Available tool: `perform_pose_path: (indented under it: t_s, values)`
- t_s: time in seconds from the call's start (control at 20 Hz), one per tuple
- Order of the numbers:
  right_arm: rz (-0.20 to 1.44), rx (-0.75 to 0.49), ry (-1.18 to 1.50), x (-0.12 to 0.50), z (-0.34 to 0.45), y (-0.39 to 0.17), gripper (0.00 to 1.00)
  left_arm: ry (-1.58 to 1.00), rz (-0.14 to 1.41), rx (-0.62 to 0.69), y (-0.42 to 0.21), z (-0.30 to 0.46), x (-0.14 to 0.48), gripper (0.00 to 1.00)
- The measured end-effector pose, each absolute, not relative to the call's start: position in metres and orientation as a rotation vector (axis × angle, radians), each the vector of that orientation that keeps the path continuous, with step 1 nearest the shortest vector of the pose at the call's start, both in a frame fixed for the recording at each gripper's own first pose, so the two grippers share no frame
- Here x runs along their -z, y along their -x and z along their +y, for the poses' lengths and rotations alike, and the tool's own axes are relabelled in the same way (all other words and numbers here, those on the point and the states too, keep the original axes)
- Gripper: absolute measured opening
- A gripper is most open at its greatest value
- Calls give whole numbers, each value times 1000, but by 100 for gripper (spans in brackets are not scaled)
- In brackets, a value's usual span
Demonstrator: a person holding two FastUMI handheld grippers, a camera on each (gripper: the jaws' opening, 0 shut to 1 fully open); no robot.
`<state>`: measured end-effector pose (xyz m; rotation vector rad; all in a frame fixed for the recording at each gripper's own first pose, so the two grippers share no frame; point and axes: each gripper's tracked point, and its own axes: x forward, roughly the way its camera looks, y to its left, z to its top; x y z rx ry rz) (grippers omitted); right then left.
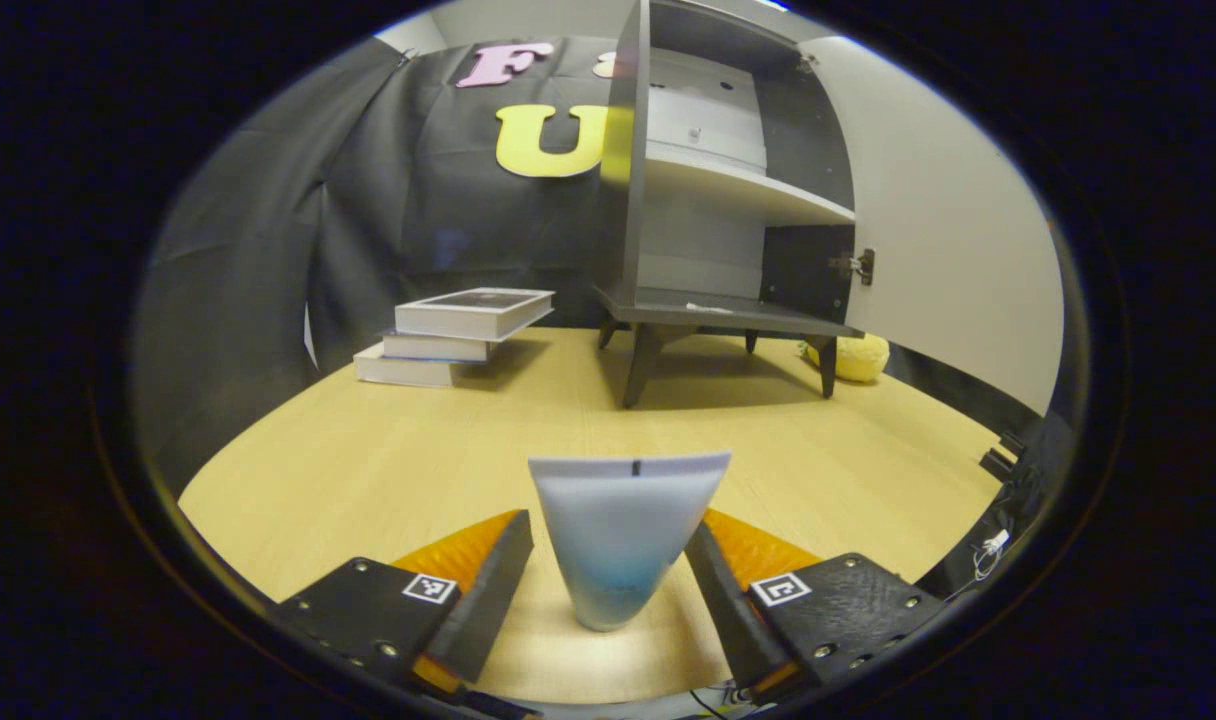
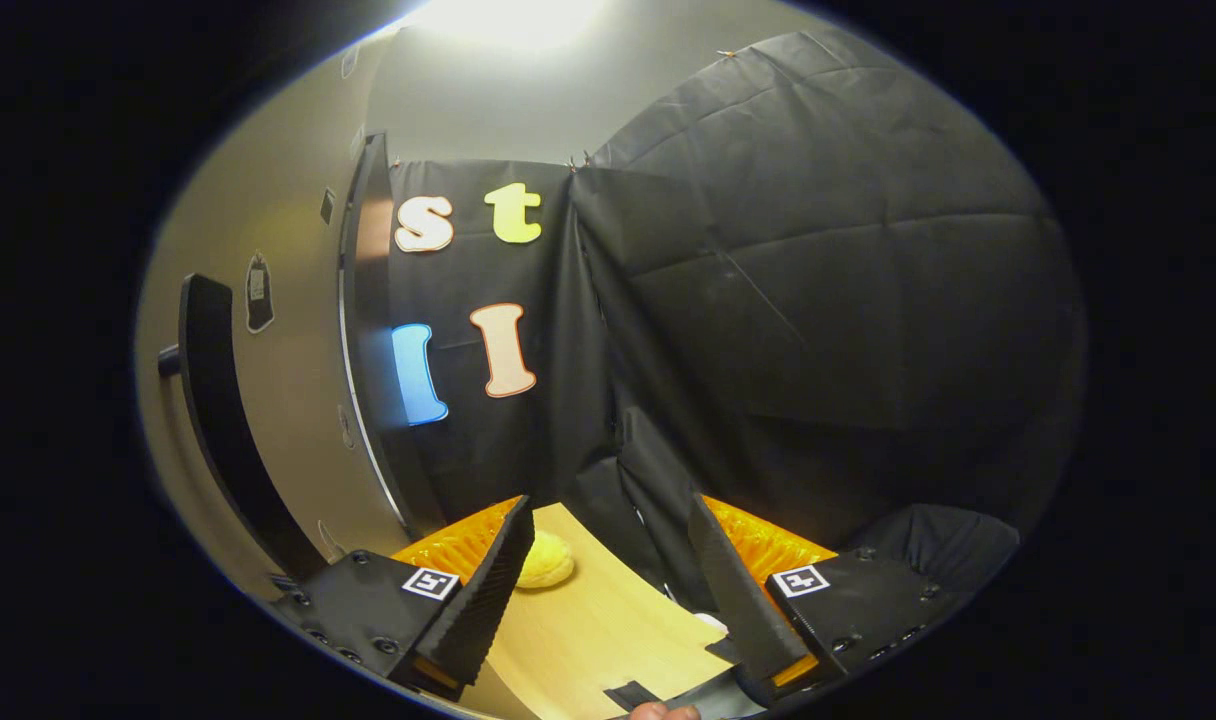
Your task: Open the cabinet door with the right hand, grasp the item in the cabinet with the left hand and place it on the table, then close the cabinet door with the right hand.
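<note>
between the two fingers of the left gripper point(image 1: 608, 570) stood a soft squeeze tube point(image 1: 623, 535), cap end down on the table point(image 1: 368, 470), its flat crimped end fanned wide at the top. its surface looked smooth and matte, pale with a blue tint near the base. the jaws were spread, with the ribbed pads close on either side of the tube; i could not tell whether either pad touched it. the tabletop was pale wood grain with a rounded edge.

well ahead of that gripper stood the cabinet point(image 1: 728, 200), a dark boxy unit on angled legs, with a light back panel and one flat shelf across the middle. its compartments faced the gripper, and a metal hinge showed on the right wall. ahead to the left lay a stack of three books point(image 1: 458, 335), slightly fanned. a yellow plush toy point(image 1: 853, 357) sat beyond the cabinet's right legs.

in the right gripper view, the right gripper point(image 2: 608, 590) hung with jaws spread, pinching nothing. ahead to its left rose the cabinet door point(image 2: 223, 420), a thin dark panel seen edge-on.
</note>
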<state>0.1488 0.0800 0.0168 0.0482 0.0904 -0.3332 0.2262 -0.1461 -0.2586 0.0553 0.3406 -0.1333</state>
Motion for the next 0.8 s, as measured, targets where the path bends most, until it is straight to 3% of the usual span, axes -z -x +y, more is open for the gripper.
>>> perform_pose_path:
  t_s: [0.05, 0.2, 0.25, 0.3, 0.45, 0.8]
  values:
    - [93, 343, -41, -15, 78, -148, 98, -55, 324, 140, -228, -148, 253, 92]
    - [74, 360, -6, -17, 73, -141, 98, -46, 266, 130, -228, -148, 227, 92]
    - [76, 363, 9, -16, 71, -138, 92, -52, 242, 121, -228, -147, 218, 92]
    - [75, 363, 16, -17, 70, -135, 98, -58, 229, 117, -228, -146, 209, 92]
    - [56, 352, -15, -20, 72, -128, 98, -39, 173, 119, -230, -149, 180, 92]
    - [57, 306, 76, -17, 78, -107, 98, 23, 165, 61, -236, -149, 131, 92]
